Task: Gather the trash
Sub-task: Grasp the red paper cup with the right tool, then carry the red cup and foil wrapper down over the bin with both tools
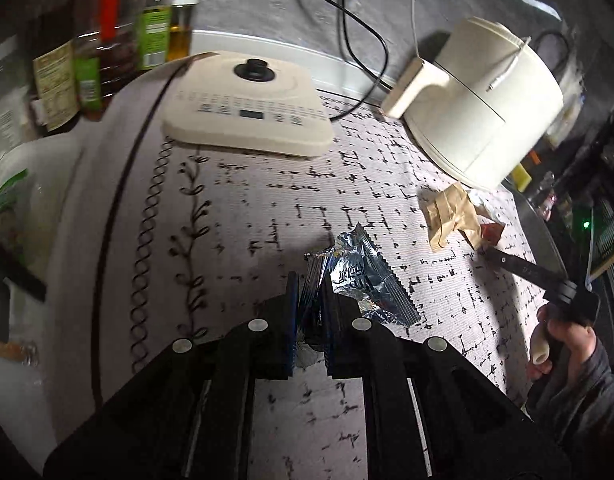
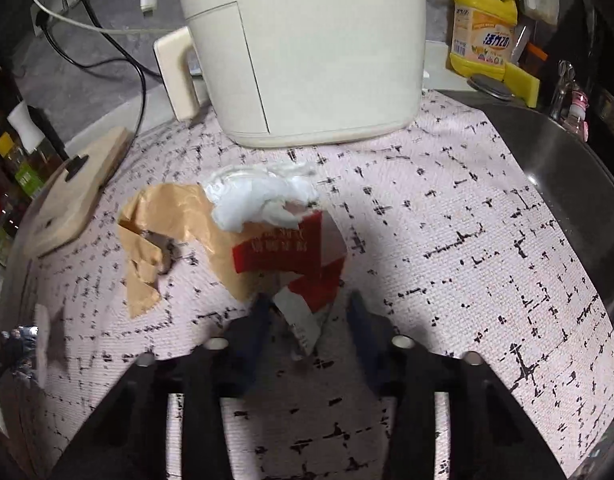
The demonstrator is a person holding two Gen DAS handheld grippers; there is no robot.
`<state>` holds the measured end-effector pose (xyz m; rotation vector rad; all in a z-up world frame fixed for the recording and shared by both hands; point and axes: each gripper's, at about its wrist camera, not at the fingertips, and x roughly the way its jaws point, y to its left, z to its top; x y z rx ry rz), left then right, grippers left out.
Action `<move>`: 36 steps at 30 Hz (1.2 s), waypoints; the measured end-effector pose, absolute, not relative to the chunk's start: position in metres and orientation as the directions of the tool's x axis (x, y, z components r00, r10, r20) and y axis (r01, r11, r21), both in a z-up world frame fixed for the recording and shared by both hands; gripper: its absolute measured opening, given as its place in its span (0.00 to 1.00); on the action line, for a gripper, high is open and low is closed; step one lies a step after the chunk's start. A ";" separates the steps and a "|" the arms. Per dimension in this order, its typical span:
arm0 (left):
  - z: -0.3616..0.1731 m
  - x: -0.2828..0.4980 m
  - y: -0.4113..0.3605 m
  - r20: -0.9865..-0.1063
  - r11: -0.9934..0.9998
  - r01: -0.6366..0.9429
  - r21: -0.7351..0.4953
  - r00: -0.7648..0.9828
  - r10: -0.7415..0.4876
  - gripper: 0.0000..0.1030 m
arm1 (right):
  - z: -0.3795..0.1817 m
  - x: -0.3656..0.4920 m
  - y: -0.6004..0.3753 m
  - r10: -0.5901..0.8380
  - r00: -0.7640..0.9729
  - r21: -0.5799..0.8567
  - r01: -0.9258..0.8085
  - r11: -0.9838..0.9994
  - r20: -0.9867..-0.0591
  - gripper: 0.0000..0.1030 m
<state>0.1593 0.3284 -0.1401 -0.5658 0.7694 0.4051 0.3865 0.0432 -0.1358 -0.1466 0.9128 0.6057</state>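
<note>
In the left wrist view my left gripper (image 1: 310,288) is shut on a crumpled silver foil wrapper (image 1: 363,276), which sticks out to the right above the patterned mat (image 1: 267,208). A torn red and white wrapper (image 2: 303,248) lies on the mat in the right wrist view, beside white tissue (image 2: 263,196) and crumpled brown paper (image 2: 163,216). My right gripper (image 2: 308,296) straddles the wrapper's near grey flap. Its blurred fingers (image 2: 357,308) stand apart and do not press on it. The left view shows that gripper (image 1: 485,250), held by a person's hand (image 1: 567,340), at the same pile.
A cream air fryer (image 2: 307,48) stands just behind the trash pile. A flat cream appliance base (image 1: 247,108) sits further left, with bottles (image 1: 107,40) beyond it. A steel sink (image 2: 567,184) borders the mat on the right, a yellow detergent bottle (image 2: 483,28) behind it. Cables (image 1: 359,40) hang along the wall.
</note>
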 end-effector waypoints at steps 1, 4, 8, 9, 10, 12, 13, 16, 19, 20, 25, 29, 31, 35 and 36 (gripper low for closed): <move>-0.139 0.157 0.328 -0.742 0.776 -0.539 -0.329 0.656 0.141 0.10 | -0.136 0.386 0.044 0.414 0.460 0.113 -0.551 0.827 -0.786 0.23; -0.135 0.151 0.324 -0.735 0.773 -0.543 -0.328 0.661 0.152 0.10 | -0.135 0.382 0.037 0.409 0.451 0.115 -0.549 0.828 -0.793 0.22; -0.128 0.148 0.316 -0.722 0.771 -0.542 -0.335 0.673 0.160 0.10 | -0.134 0.369 0.020 0.414 0.436 0.125 -0.553 0.824 -0.799 0.22; -0.126 0.148 0.313 -0.721 0.771 -0.542 -0.335 0.674 0.160 0.10 | -0.132 0.366 0.014 0.413 0.437 0.123 -0.554 0.823 -0.799 0.22; -0.125 0.147 0.310 -0.719 0.771 -0.540 -0.337 0.676 0.159 0.10 | -0.131 0.362 0.007 0.413 0.437 0.123 -0.553 0.824 -0.799 0.22; -0.121 0.148 0.302 -0.717 0.773 -0.536 -0.338 0.679 0.158 0.10 | -0.129 0.357 -0.006 0.415 0.433 0.129 -0.551 0.825 -0.800 0.22; -0.119 0.148 0.298 -0.715 0.778 -0.530 -0.339 0.682 0.153 0.10 | -0.128 0.355 -0.011 0.415 0.433 0.131 -0.549 0.826 -0.800 0.22; -0.114 0.148 0.283 -0.706 0.786 -0.518 -0.338 0.691 0.152 0.10 | -0.122 0.347 -0.031 0.421 0.434 0.140 -0.546 0.826 -0.796 0.22; -0.107 0.146 0.266 -0.698 0.792 -0.508 -0.338 0.700 0.151 0.10 | -0.115 0.340 -0.051 0.431 0.435 0.150 -0.546 0.824 -0.790 0.22; -0.105 0.145 0.261 -0.696 0.794 -0.506 -0.337 0.702 0.152 0.10 | -0.113 0.337 -0.058 0.435 0.437 0.153 -0.545 0.824 -0.787 0.22; -0.096 0.142 0.233 -0.687 0.807 -0.490 -0.328 0.710 0.152 0.10 | -0.104 0.327 -0.091 0.452 0.442 0.173 -0.540 0.824 -0.775 0.22; -0.089 0.138 0.207 -0.682 0.819 -0.476 -0.321 0.716 0.149 0.10 | -0.099 0.317 -0.119 0.466 0.444 0.188 -0.539 0.821 -0.766 0.22; -0.086 0.137 0.195 -0.679 0.824 -0.470 -0.317 0.719 0.149 0.10 | -0.096 0.312 -0.133 0.473 0.445 0.196 -0.538 0.820 -0.760 0.22; -0.079 0.134 0.170 -0.674 0.836 -0.456 -0.307 0.724 0.147 0.10 | -0.093 0.303 -0.160 0.487 0.449 0.212 -0.535 0.818 -0.749 0.22; -0.077 0.134 0.163 -0.674 0.839 -0.451 -0.304 0.725 0.145 0.10 | -0.092 0.300 -0.168 0.491 0.450 0.215 -0.535 0.817 -0.746 0.22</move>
